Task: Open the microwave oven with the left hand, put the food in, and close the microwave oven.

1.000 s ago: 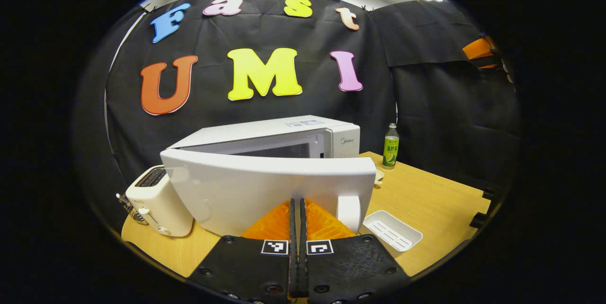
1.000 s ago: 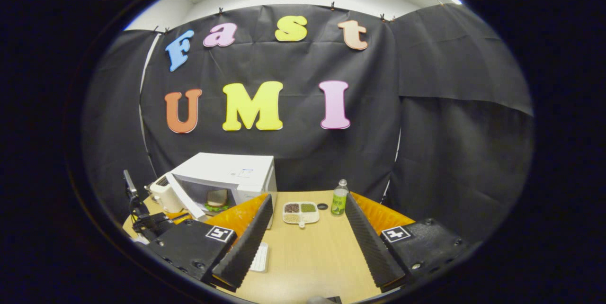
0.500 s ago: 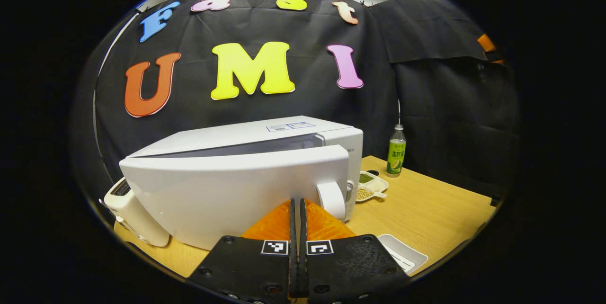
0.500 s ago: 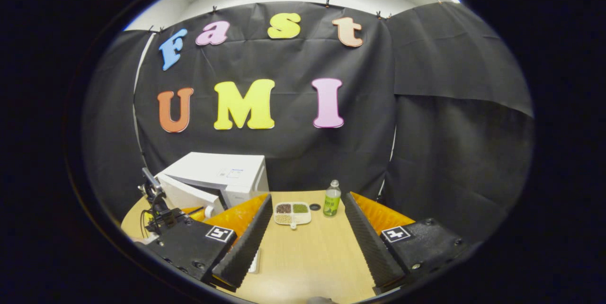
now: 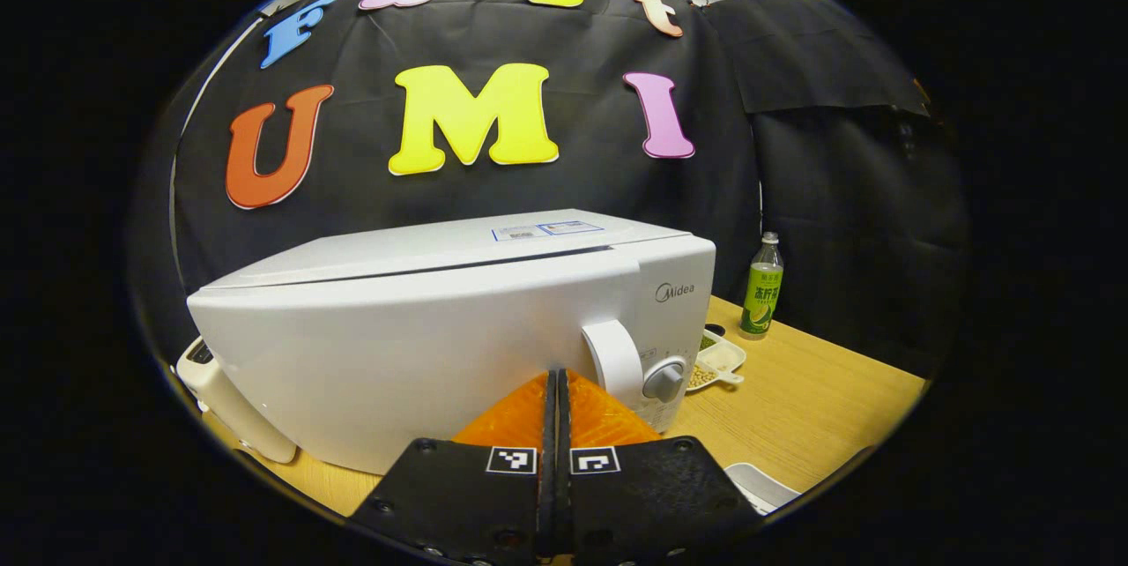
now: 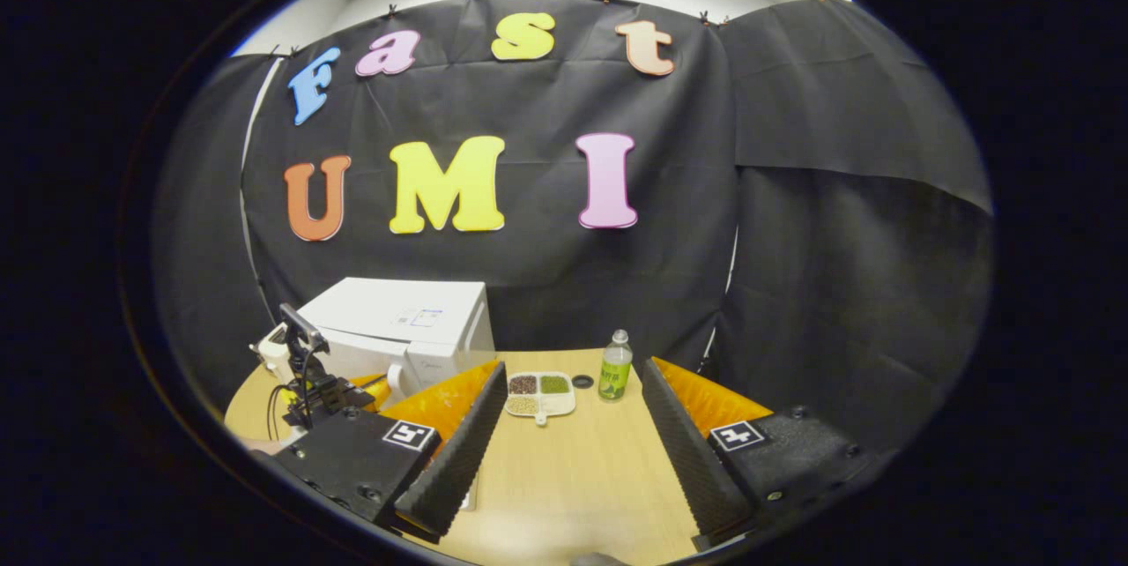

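Left claw (image 5: pixel 556 390) closed, tips against the microwave door (image 5: pixel 397 363)

In the left gripper view, the left hand-held gripper (image 5: pixel 556 385) rises from six o'clock and points straight toward twelve. Its two ridged fingers (image 5: pixel 515 416) lie pressed flat together, with nothing between them, each bearing a square printed marker on its dark base. In the right gripper view, the right hand-held gripper (image 6: pixel 573 398) has its ridged fingers (image 6: pixel 458 451) spread wide apart, one running toward ten o'clock, the other toward two, nothing held. In that same view the left hand-held gripper (image 6: pixel 352 390) shows at about eight o'clock, with dark frame and cables.
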Available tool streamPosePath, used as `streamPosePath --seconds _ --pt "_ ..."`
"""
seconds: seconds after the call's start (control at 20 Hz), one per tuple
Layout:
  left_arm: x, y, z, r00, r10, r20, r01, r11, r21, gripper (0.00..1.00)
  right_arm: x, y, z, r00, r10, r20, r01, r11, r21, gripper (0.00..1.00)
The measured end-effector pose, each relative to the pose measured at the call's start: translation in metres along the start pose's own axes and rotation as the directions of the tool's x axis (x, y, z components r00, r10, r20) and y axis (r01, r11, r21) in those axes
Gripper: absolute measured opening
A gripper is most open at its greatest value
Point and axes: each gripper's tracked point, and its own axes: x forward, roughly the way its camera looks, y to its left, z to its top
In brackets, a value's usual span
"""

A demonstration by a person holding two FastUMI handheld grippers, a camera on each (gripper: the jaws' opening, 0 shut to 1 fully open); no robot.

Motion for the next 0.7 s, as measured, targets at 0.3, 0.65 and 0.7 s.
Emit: streamPosePath --seconds 0.3,0.65,0.7 --pt "0.010 0.002 0.003 0.999 0.035 -0.023 -0.036 0.998 -0.055 0.00 -0.003 0.010 0.003 1.000 0.010 0.014 -0.010 1.000 0.002 0.99" --pt "-0.023 0.008 0.033 0.997 0.065 0.029 -0.064 0.998 -0.018 0.00 -0.010 0.018 0.009 0.999 0.018 0.044 -0.018 1.000 -0.008 0.98" --pt "-0.031 0.008 0.040 0.997 0.063 0.042 -0.062 0.998 -0.010 0.00 -0.011 0.019 0.010 0.999 0.020 0.050 -0.020 1.000 -0.012 0.98"
